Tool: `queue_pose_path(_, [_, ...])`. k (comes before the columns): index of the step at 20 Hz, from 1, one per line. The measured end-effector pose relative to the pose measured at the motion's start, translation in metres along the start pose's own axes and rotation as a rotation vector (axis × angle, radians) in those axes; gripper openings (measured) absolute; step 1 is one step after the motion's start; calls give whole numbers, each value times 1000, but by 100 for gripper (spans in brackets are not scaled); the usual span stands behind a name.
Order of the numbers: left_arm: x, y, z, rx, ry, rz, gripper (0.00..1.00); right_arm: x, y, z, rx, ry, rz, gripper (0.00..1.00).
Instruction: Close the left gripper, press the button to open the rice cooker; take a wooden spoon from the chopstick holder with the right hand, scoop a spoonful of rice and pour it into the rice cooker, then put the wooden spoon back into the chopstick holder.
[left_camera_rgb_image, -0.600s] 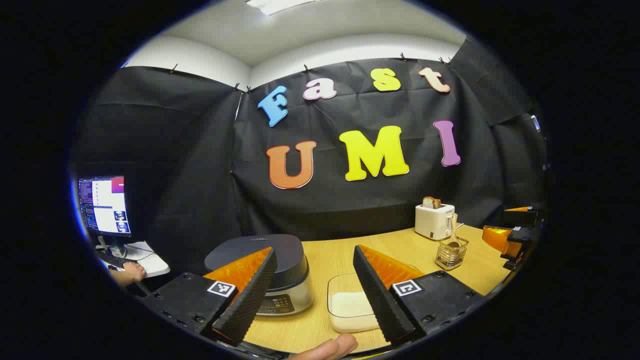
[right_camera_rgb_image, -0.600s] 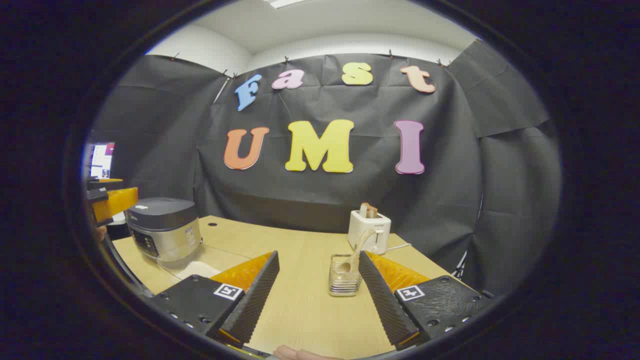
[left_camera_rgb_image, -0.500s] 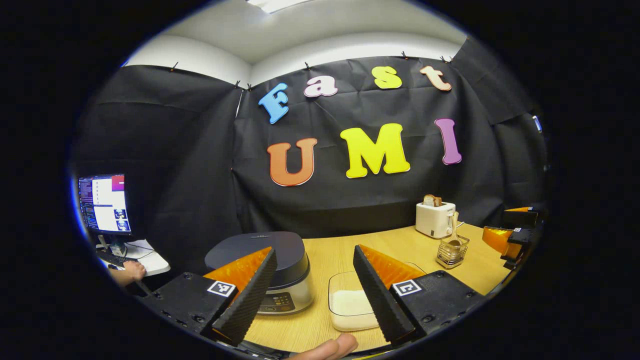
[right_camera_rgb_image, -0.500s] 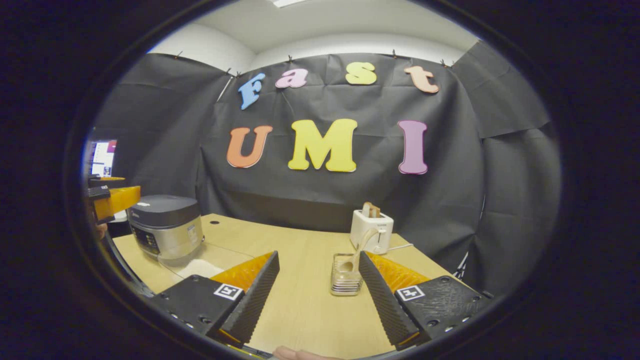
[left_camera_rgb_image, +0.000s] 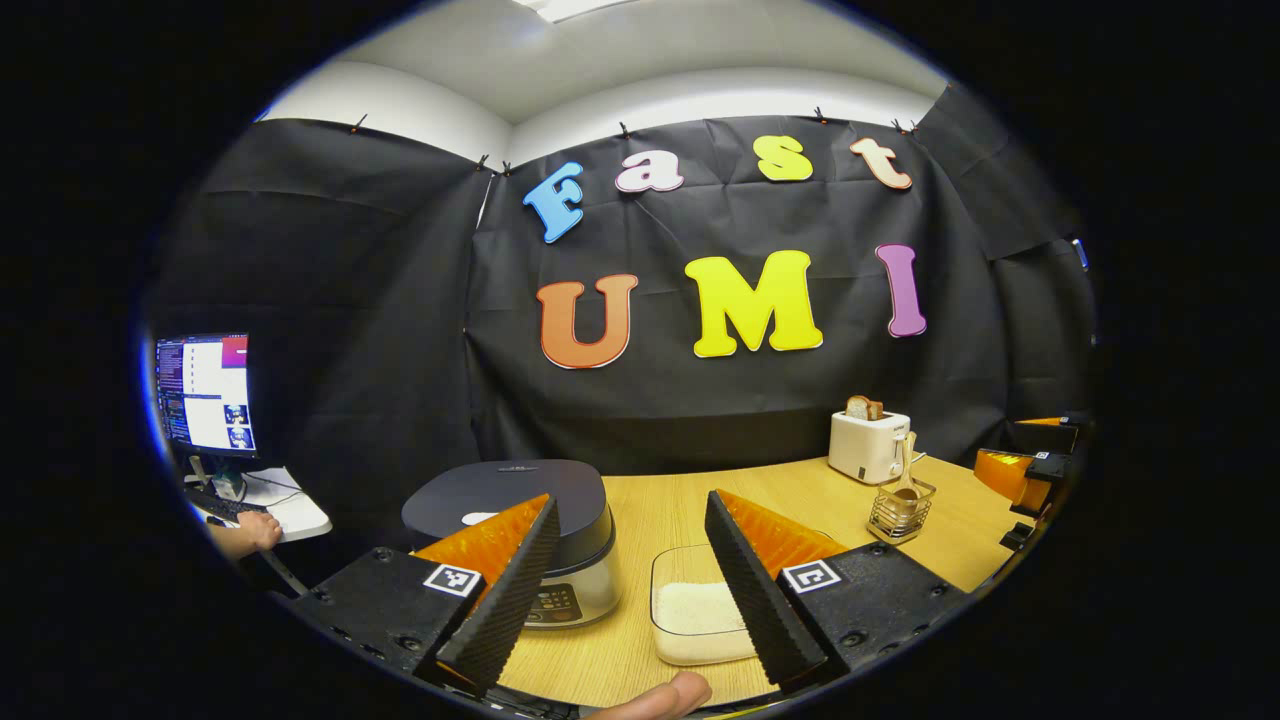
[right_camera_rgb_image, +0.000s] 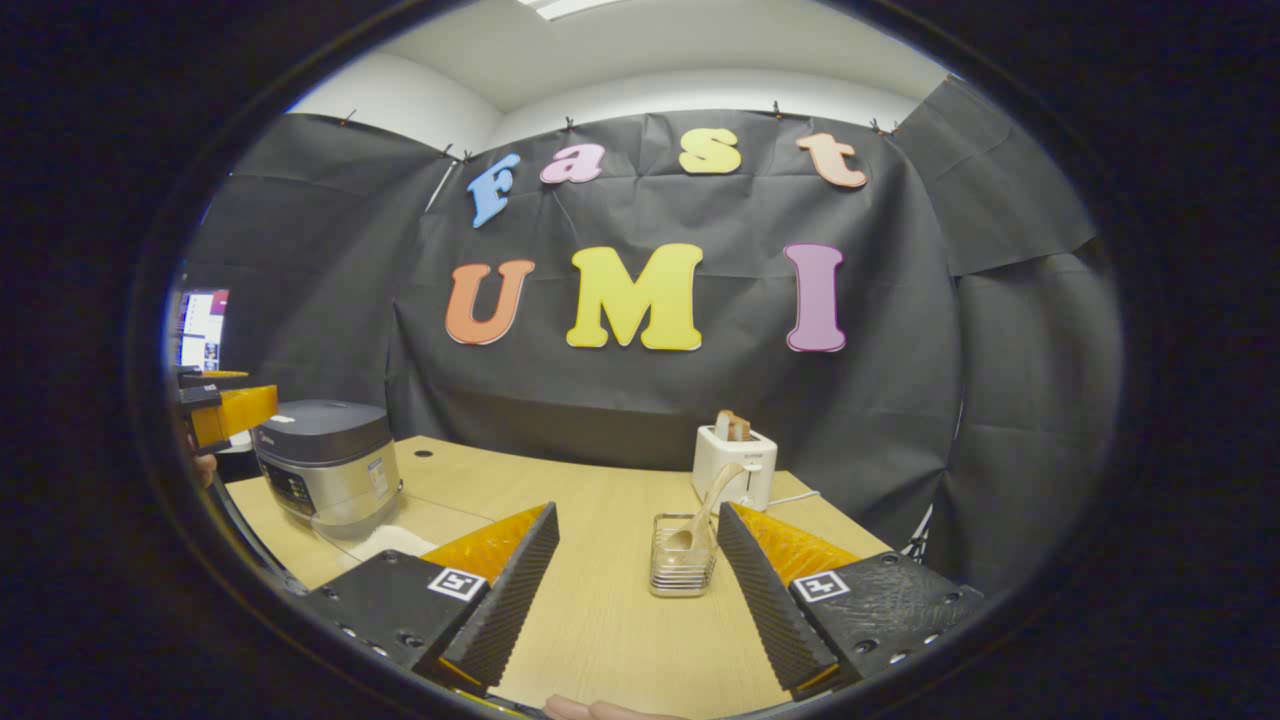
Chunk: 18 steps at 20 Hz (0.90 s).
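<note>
Now we see the cooker (left_camera_rgb_image: 515, 520), lid down, at the table's (right_camera_rgb_image: 600, 620) left end, a rice dish (left_camera_rgb_image: 695, 620) just beside it. Our left gripper (left_camera_rgb_image: 625, 585) gapes above both. The spoon (right_camera_rgb_image: 705, 510) leans in the holder (right_camera_rgb_image: 682, 568), seemingly untouched, between the right gripper's (right_camera_rgb_image: 637, 590) spread fingers.
</note>
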<state>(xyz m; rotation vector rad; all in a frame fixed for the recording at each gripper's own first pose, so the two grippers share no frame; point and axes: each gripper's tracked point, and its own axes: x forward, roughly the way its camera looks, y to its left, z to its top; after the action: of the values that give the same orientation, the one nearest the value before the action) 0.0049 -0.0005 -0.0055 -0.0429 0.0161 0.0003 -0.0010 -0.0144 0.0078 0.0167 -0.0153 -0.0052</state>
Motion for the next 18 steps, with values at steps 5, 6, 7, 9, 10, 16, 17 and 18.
queue_pose_path(5, [3, 6, -3, -7, 22, 19, 86, 2, -4, 0, 5, 1, -6, 96])
queue_pose_path(6, [2, 12, -3, -6, 27, 38, 81, 2, -6, 1, 9, 1, -8, 96])
queue_pose_path(7, [4, 14, -4, -12, 29, 45, 78, 3, -7, 1, 14, 1, -10, 96])
queue_pose_path(9, [6, 18, -6, -27, 43, 42, 71, 3, -8, 1, 23, 1, -6, 96])
queue_pose_path(10, [6, 22, -7, -31, 56, 45, 62, 4, -9, 1, 28, 2, -7, 95])
queue_pose_path(16, [24, 59, 3, -19, 102, 77, 22, 5, -14, 0, 48, 7, -15, 95])
queue_pose_path(17, [27, 62, 3, -21, 116, 73, 11, 5, -15, 0, 52, 9, -14, 95])
queue_pose_path(18, [31, 67, 2, -26, 132, 79, 11, 5, -16, 1, 58, 9, -13, 95])
